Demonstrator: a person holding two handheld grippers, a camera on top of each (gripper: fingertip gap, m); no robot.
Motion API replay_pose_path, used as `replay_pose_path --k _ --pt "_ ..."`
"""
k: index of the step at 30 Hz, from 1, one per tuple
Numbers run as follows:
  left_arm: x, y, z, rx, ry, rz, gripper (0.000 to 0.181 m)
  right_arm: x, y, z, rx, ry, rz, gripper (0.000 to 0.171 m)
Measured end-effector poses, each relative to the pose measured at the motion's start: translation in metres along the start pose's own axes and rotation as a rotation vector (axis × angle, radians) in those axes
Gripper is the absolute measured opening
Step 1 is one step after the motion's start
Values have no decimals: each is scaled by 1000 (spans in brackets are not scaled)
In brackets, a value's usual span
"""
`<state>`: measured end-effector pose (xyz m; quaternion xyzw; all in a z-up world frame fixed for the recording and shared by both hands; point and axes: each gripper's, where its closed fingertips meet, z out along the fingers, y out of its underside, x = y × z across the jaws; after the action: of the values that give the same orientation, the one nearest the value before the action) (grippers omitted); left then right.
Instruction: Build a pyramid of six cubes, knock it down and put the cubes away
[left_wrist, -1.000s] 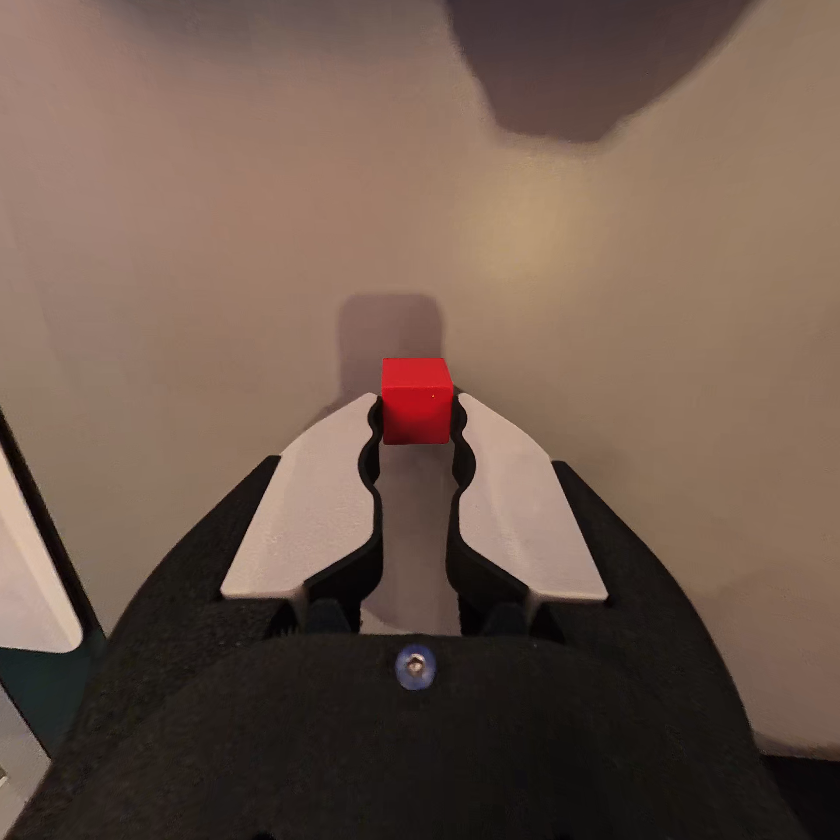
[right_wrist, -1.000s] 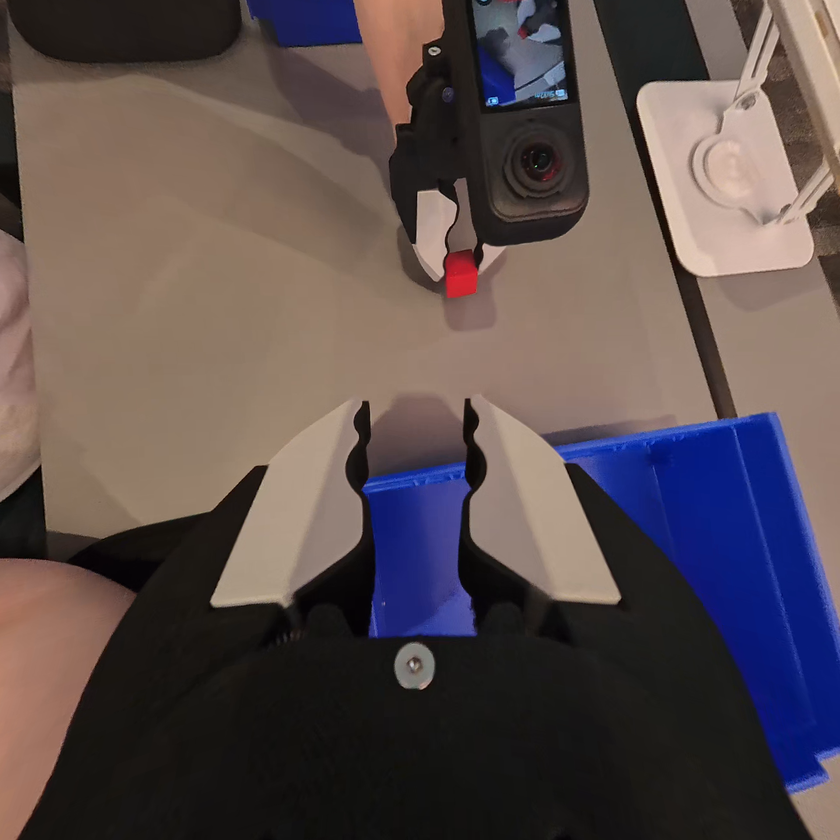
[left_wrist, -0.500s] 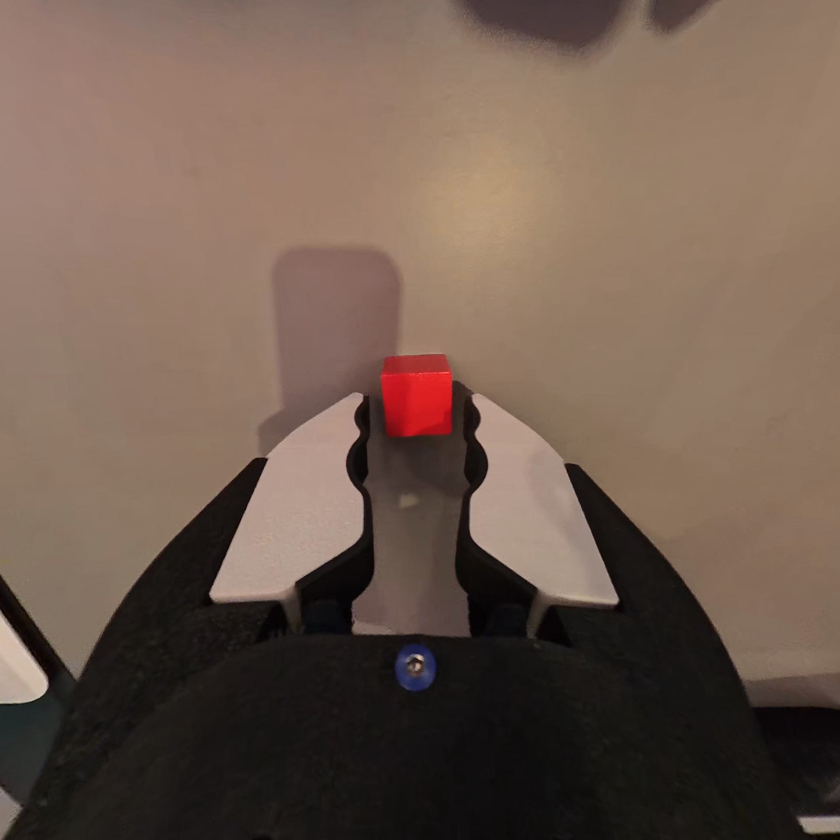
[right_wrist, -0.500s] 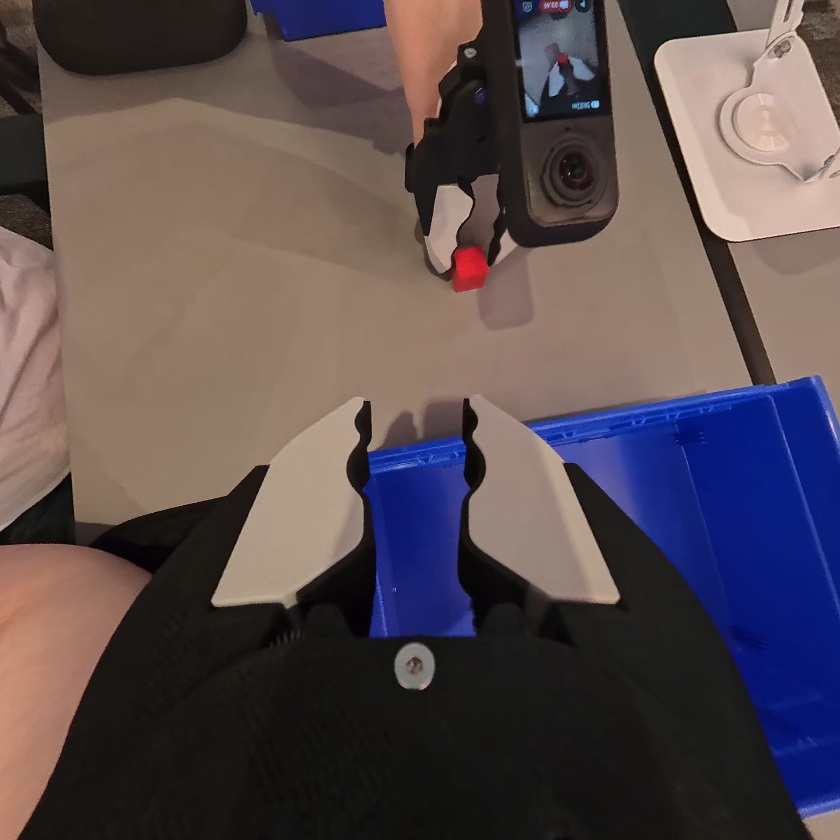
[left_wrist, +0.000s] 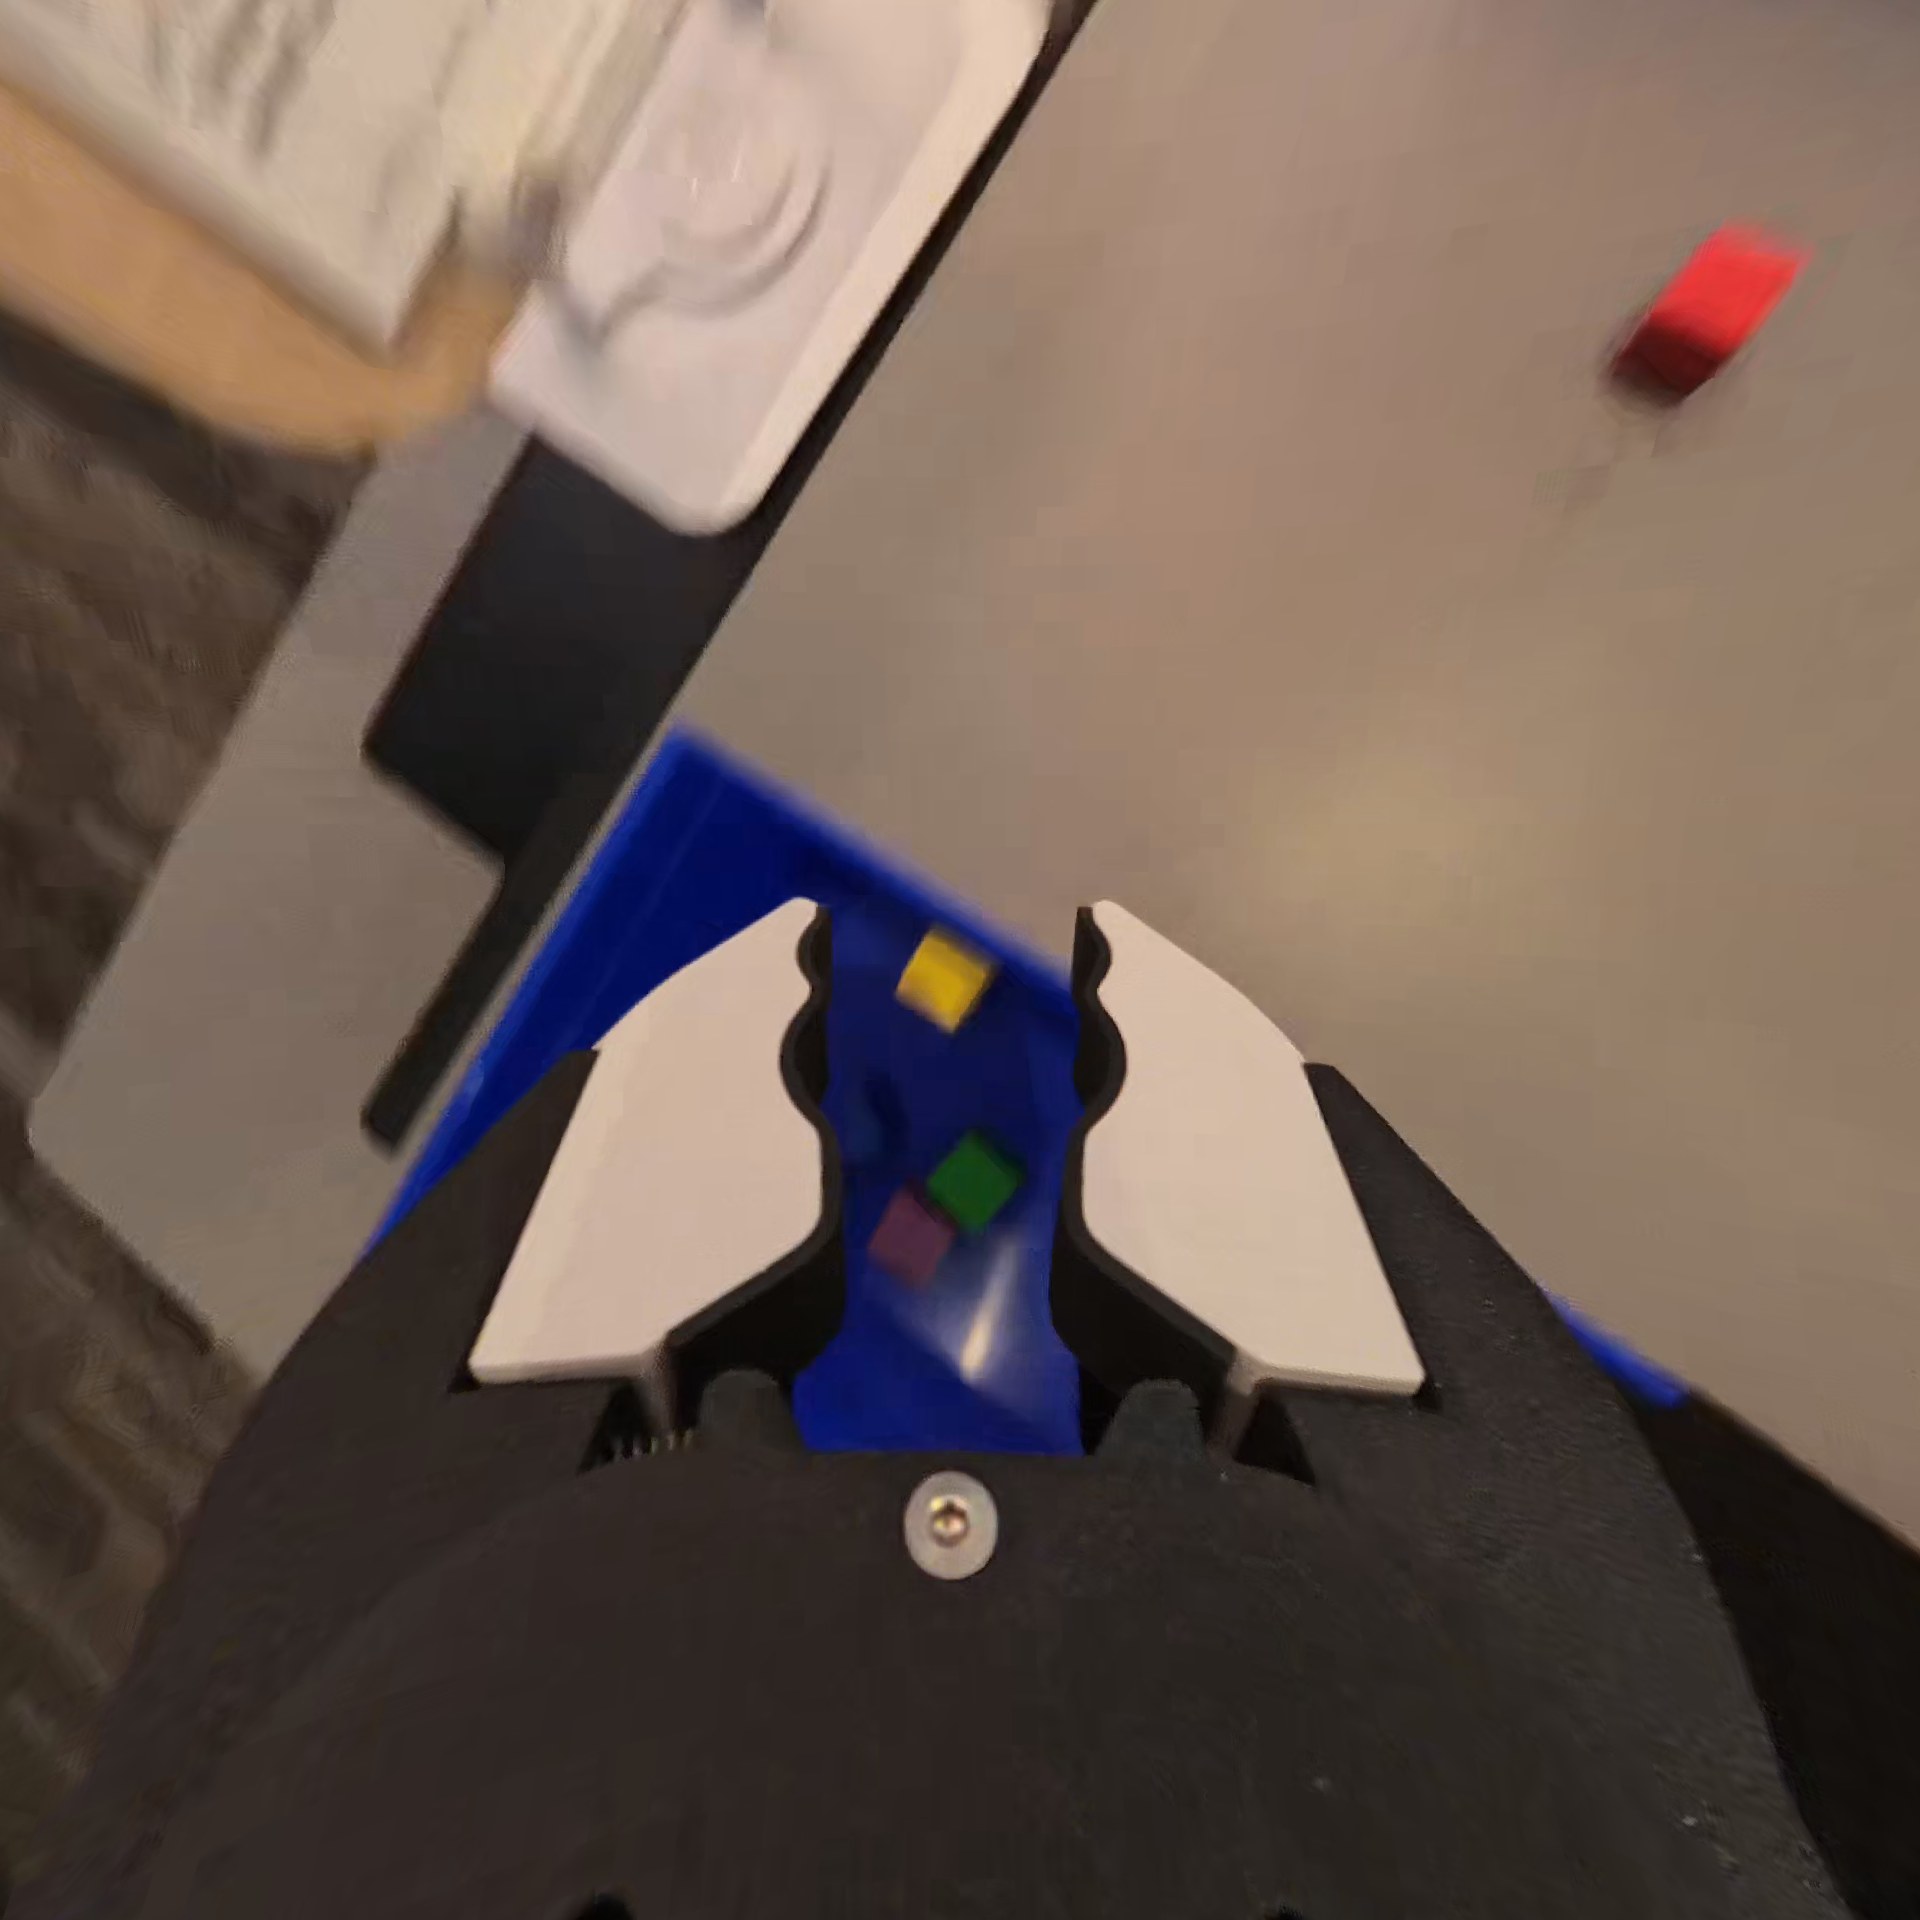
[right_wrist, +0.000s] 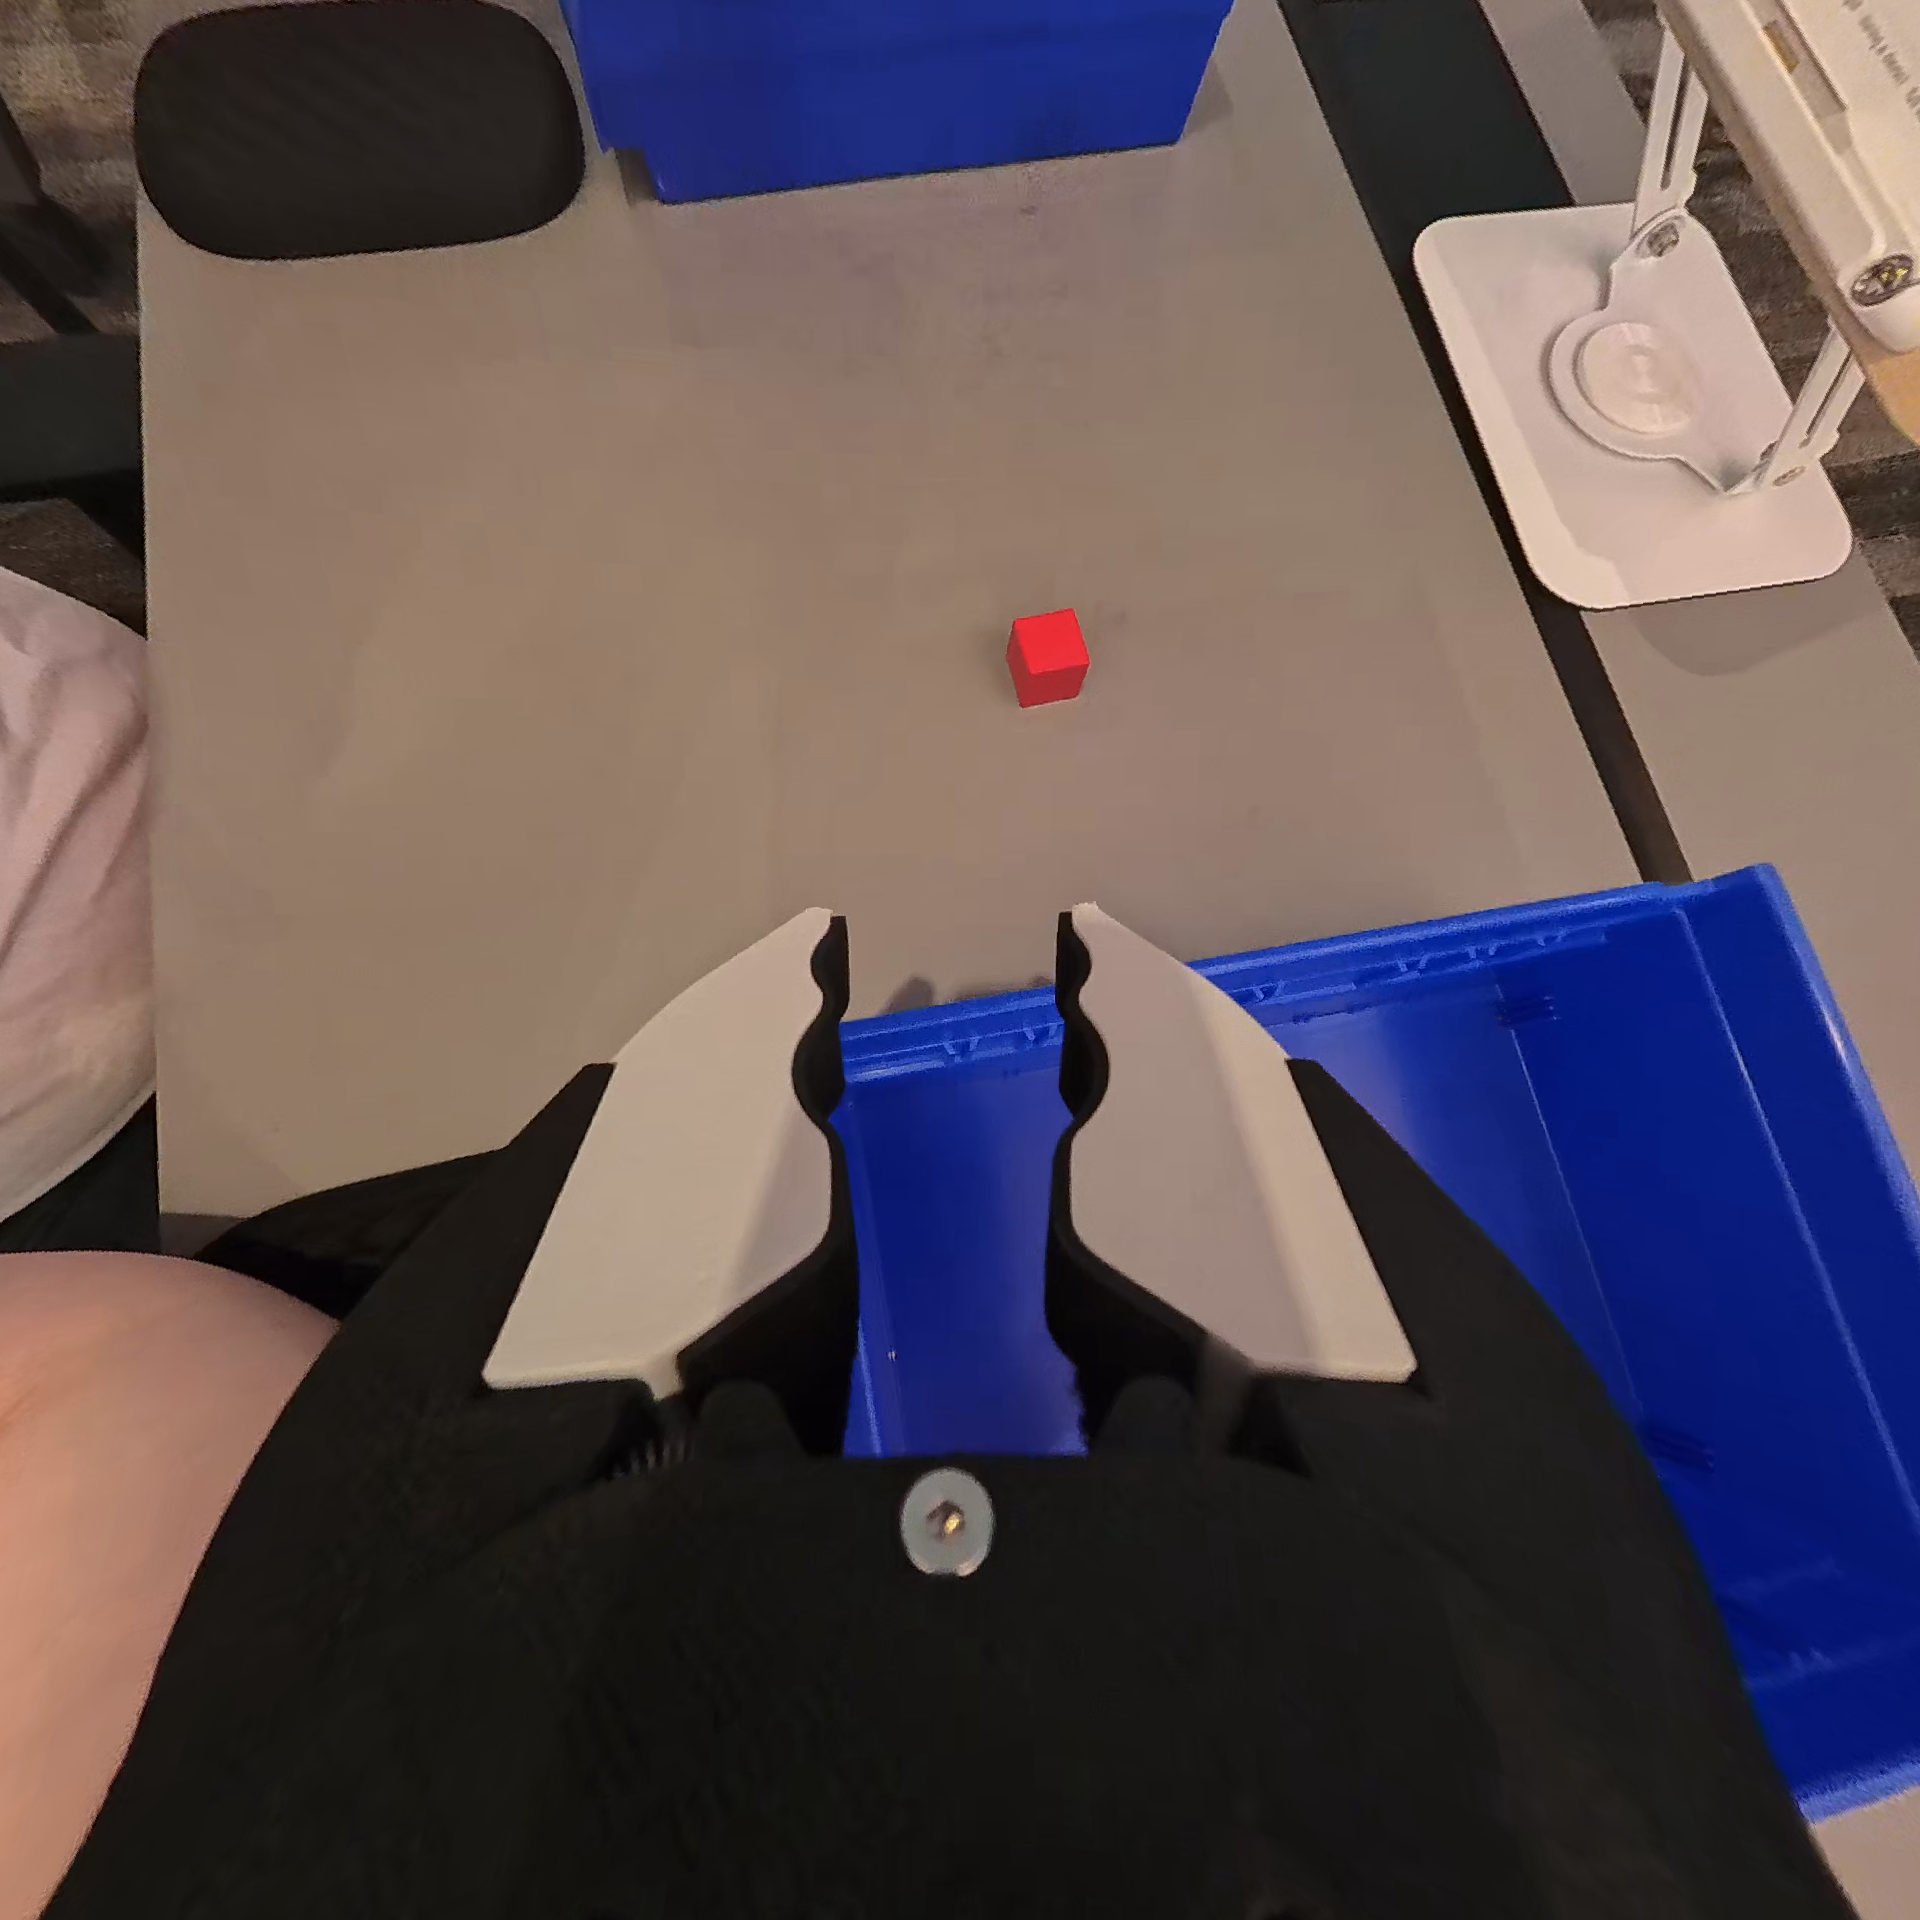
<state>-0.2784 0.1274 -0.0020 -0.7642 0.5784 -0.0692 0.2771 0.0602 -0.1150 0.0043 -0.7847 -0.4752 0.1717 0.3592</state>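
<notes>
Your left hand-held gripper (left_wrist: 948, 914) is open with nothing between its fingers; it hangs over the blue bin (left_wrist: 727, 831), where yellow (left_wrist: 943, 977), green (left_wrist: 972, 1180) and purple (left_wrist: 910, 1236) cubes lie. Your right hand-held gripper (right_wrist: 952, 920) is also parted and empty, over the near rim of a blue bin (right_wrist: 1558, 1143). The red cube (right_wrist: 1047, 657) sits alone on the desk (right_wrist: 520, 623), well apart from both.
</notes>
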Motion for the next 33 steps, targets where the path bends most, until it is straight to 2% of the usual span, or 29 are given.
replay_pose_path --k 3,5,8,11,21,24,29,33 --pt "-16 61 7 -104 0 -93 44 -1 1 2 -14 -6 -3 40" --pt "-12 91 18 -160 24 -45 43 -3 -1 2 -3 -18 -3 39" --pt "-1 121 38 -231 55 81 44 -5 -2 2 4 -29 -11 39" --pt "4 136 53 -272 47 217 41 -7 0 3 1 -39 -4 39" --pt "6 152 74 -371 97 320 41 -6 8 14 -57 -66 27 39" --pt "7 155 79 -384 111 325 33 -4 12 17 -76 -74 42 39" --pt "7 141 73 -331 104 323 30 -3 14 15 -68 -80 56 38" --pt "-6 110 43 -241 33 325 29 -3 15 13 -61 -85 64 37"
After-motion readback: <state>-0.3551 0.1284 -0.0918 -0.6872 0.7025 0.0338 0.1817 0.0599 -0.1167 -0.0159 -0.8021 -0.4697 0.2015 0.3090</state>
